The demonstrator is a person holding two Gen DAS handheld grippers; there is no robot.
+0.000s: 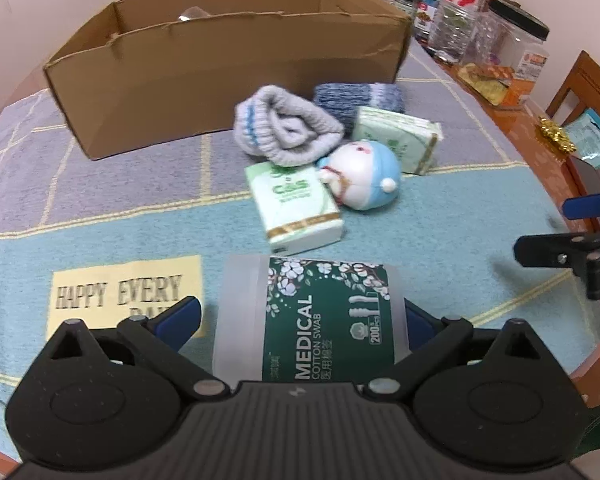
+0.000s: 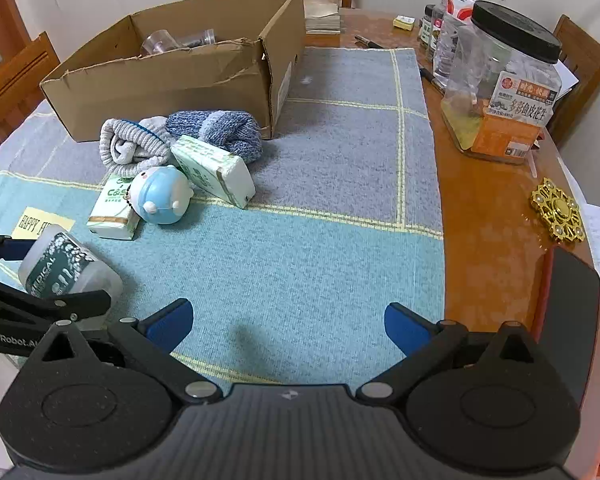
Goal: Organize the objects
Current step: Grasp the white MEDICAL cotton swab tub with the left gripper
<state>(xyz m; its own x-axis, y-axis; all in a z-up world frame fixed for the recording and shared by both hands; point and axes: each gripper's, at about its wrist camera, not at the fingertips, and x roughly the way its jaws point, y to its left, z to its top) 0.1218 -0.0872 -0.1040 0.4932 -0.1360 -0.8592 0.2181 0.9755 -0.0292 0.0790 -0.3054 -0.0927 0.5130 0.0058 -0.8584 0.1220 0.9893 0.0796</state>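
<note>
My left gripper [image 1: 302, 320] has its jaws wide around a cotton swab tub [image 1: 312, 320] with a green "MEDICAL" label, lying on its side on the mat; the blue pads stand beside it, contact unclear. The tub also shows in the right wrist view [image 2: 66, 270]. Beyond it lie two tissue packs [image 1: 296, 208] [image 1: 398, 138], a blue and white toy [image 1: 364, 174], a grey sock roll [image 1: 288, 128] and a blue sock roll [image 1: 356, 100]. A cardboard box [image 1: 220, 76] stands behind them. My right gripper [image 2: 288, 326] is open and empty over the mat.
A blue checked mat [image 2: 320, 220] covers the wooden table [image 2: 492, 208]. A big plastic jar [image 2: 504, 84], bottles [image 2: 460, 4] and a gold spinner [image 2: 558, 210] stand on the right. Clear cups [image 2: 176, 42] lie in the box. Wooden chairs surround the table.
</note>
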